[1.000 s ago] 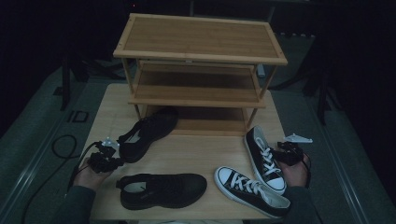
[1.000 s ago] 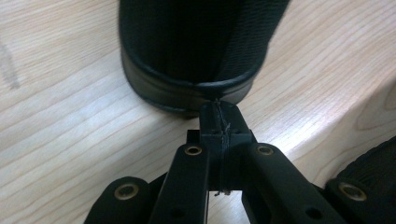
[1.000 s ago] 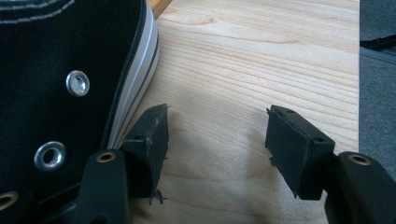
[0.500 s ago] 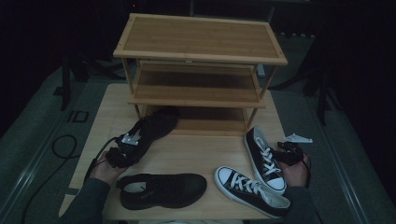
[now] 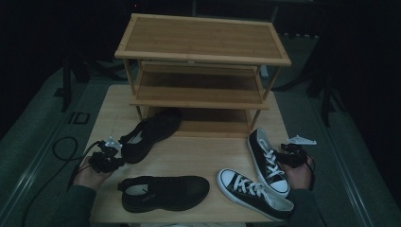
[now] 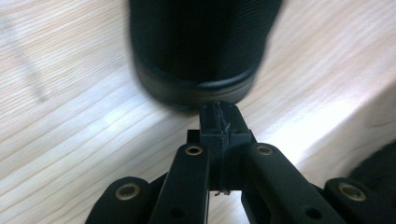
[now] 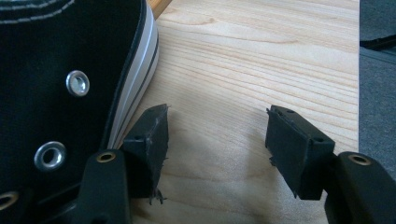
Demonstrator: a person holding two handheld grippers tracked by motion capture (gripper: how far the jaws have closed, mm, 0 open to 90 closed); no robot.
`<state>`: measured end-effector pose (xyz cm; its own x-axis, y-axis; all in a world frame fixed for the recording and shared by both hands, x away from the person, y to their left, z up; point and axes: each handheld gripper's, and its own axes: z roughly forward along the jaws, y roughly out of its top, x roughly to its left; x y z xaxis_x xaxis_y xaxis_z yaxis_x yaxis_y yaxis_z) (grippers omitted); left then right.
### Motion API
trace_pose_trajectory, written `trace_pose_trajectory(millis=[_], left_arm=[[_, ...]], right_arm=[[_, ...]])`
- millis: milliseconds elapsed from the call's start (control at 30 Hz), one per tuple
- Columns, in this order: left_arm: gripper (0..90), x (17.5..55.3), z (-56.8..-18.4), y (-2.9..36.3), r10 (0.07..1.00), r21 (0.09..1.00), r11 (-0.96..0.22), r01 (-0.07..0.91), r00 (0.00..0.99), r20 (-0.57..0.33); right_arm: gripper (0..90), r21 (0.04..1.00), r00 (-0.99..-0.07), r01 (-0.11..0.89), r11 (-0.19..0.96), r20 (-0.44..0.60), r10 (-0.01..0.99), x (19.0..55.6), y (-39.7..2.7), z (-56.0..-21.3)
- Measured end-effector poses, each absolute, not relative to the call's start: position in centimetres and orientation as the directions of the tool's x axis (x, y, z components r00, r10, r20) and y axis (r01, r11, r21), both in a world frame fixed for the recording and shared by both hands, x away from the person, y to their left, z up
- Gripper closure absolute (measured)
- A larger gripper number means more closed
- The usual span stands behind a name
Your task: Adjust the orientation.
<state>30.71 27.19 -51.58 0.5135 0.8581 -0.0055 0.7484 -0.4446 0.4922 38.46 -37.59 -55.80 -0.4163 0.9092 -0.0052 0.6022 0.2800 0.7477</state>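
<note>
The left tongs [image 6: 219, 114] are pressed together, empty, just short of the black shoe's [image 5: 150, 133] heel on the surface [image 5: 198, 156]. The right tongs [image 7: 217, 135] stand apart beside the laced sneaker [image 5: 267, 160].

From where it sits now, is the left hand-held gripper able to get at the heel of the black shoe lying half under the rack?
Probably yes. The left hand-held gripper is right at the heel of the black shoe, with only bare table between, but its jaws are shut and would need opening first.

Dim room, light wooden table [image 5: 189, 156], three-tier wooden rack [image 5: 203, 52], grey floor [image 5: 33, 127], dark surroundings
</note>
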Motion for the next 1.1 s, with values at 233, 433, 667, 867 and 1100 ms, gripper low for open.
trace_pose_trajectory(millis=[233, 433, 667, 867, 1100], left_arm=[[90.0, 31.7, -52.8, 27.6, 0.868, 0.457, -0.45, 0.767, 0.496, 0.022], [90.0, 31.9, -52.3, 26.5, 0.845, 0.46, -0.481, 0.746, 0.535, 0.016], [90.0, 33.1, -51.9, 23.1, 0.778, 0.445, -0.571, 0.69, 0.628, 0.025], [90.0, 33.9, -51.0, 21.0, 0.736, 0.459, -0.617, 0.639, 0.676, 0.049], [89.9, 34.2, -50.6, 19.2, 0.701, 0.468, -0.646, 0.603, 0.712, 0.05]], right_arm=[[39.3, 0.747, -0.416, 0.602, 0.28, -0.006, 0.909, 38.5, -37.6, -55.8], [39.3, 0.748, -0.416, 0.602, 0.28, -0.005, 0.909, 38.5, -37.6, -55.8], [39.3, 0.748, -0.416, 0.602, 0.28, -0.005, 0.909, 38.5, -37.6, -55.8], [39.3, 0.748, -0.416, 0.602, 0.28, -0.005, 0.909, 38.5, -37.6, -55.8], [39.3, 0.748, -0.416, 0.602, 0.28, -0.005, 0.909, 38.5, -37.6, -55.8]])
